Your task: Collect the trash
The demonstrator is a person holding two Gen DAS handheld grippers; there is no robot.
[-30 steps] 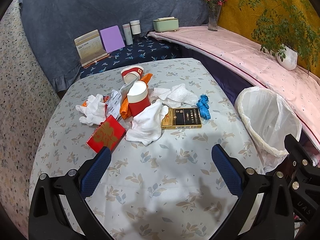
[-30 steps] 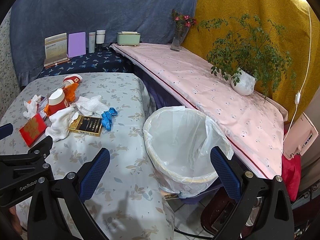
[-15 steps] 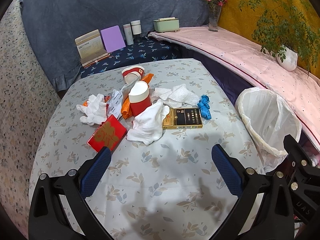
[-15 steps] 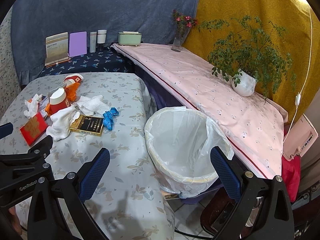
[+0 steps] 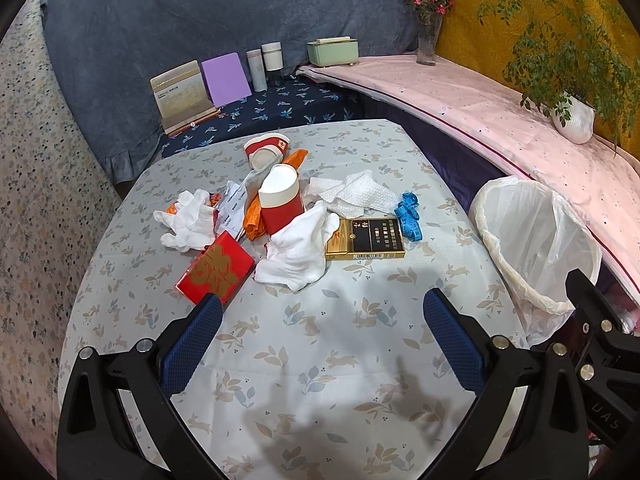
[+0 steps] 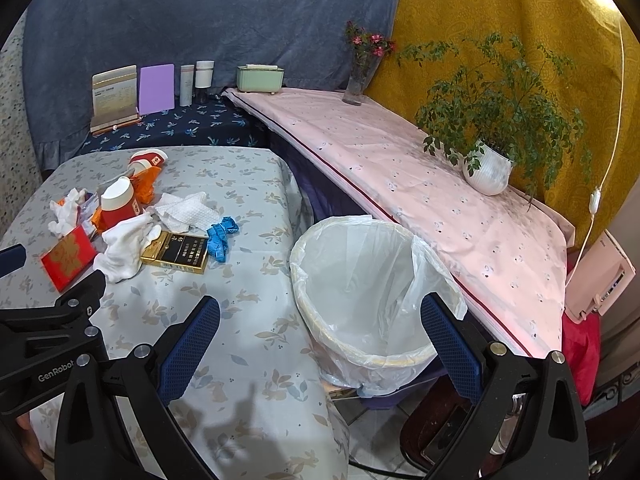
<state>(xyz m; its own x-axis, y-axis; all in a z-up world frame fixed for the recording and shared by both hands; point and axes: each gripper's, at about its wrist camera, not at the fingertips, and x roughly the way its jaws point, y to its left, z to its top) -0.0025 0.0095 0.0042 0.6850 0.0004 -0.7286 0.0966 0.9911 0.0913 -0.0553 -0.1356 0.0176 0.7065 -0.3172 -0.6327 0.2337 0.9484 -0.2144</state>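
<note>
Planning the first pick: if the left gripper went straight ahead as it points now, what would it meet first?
Probably the white cloth; the open left gripper points over bare tablecloth toward it, though depth is unclear.

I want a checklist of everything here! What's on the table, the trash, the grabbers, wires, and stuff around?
Surface: table under a leaf-print cloth.
Job's things: red paper cup upside down, second cup on its side, white gloves, red packet, black-gold box, paper towel, blue tape; lined bin beside the table holds nothing seen.
Clutter: orange wrapper in the pile.
Grippers: left gripper and right gripper open, holding nothing.
Cables: white cord on the yellow wall.
Surroundings: potted plant, flower vase, green box.
</note>
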